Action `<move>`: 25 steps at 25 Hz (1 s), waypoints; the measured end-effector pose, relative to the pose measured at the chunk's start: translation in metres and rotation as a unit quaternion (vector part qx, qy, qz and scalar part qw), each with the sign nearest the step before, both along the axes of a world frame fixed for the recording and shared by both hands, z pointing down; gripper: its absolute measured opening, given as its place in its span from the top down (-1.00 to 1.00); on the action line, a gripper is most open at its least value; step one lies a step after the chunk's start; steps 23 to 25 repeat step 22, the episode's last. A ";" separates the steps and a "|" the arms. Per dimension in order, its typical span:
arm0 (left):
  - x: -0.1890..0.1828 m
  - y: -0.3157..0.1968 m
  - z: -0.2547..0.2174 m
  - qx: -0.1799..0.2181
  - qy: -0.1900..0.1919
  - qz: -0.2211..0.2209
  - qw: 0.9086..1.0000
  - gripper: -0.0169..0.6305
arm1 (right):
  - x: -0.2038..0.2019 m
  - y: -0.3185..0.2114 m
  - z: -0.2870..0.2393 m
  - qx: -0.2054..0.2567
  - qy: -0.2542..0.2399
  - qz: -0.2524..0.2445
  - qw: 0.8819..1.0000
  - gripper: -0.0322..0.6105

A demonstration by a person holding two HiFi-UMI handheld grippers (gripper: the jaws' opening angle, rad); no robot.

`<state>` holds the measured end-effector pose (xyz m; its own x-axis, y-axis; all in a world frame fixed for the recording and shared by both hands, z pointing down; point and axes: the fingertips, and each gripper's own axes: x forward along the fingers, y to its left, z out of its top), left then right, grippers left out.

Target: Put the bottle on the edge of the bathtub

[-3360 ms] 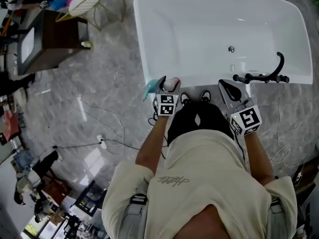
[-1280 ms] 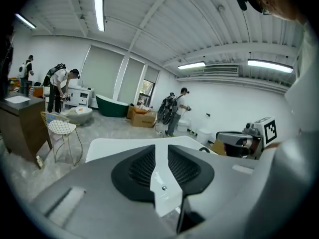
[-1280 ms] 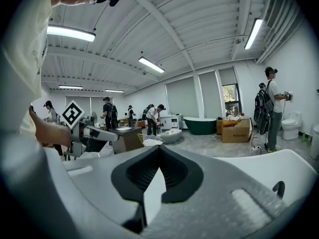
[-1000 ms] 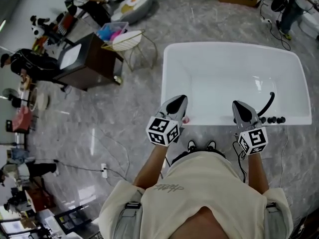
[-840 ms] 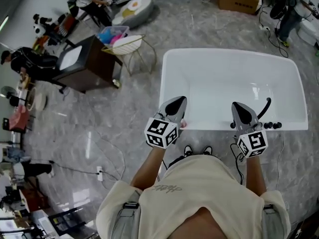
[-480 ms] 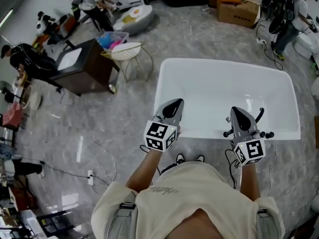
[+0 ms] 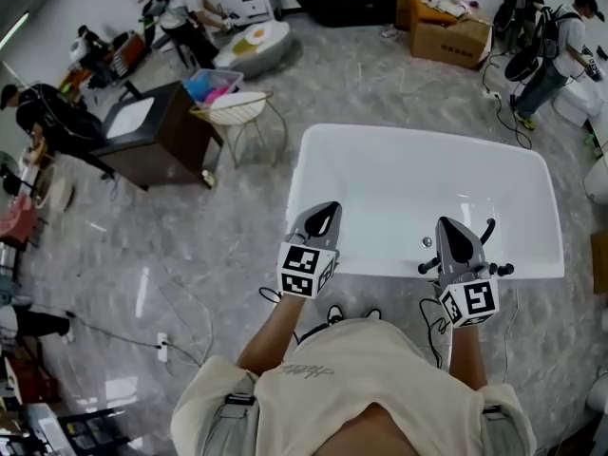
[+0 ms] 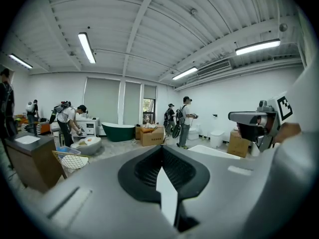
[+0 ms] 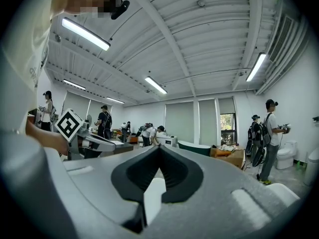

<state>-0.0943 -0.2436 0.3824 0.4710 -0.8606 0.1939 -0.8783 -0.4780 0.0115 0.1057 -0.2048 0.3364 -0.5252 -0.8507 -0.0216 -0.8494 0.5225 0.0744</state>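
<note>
Your left gripper (image 7: pixel 321 209) is clenched on nothing above the bathtub's (image 7: pixel 380 268) near edge; your right gripper (image 7: pixel 448 226) beside it is likewise closed and empty; I cannot make out the bottle in any view.

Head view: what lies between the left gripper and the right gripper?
In the head view: bare bathtub rim, then a black faucet handle beside the right gripper.

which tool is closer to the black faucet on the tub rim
Right. The right tool sits over the black faucet on the bathtub's near rim; the left tool is over the same rim toward the left end, clear of the faucet.
</note>
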 end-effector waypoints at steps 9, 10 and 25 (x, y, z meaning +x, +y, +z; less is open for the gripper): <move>-0.005 -0.004 0.016 -0.030 -0.001 -0.004 1.000 0.90 | -0.001 -0.007 0.006 -0.017 -0.005 0.002 1.000 0.90; -0.005 -0.004 0.018 -0.030 0.000 -0.004 1.000 0.90 | -0.003 -0.007 0.007 -0.018 -0.004 0.001 1.000 0.90; -0.001 -0.010 0.021 -0.033 0.003 0.007 0.999 0.90 | -0.003 -0.014 0.017 -0.034 -0.002 0.002 0.999 0.90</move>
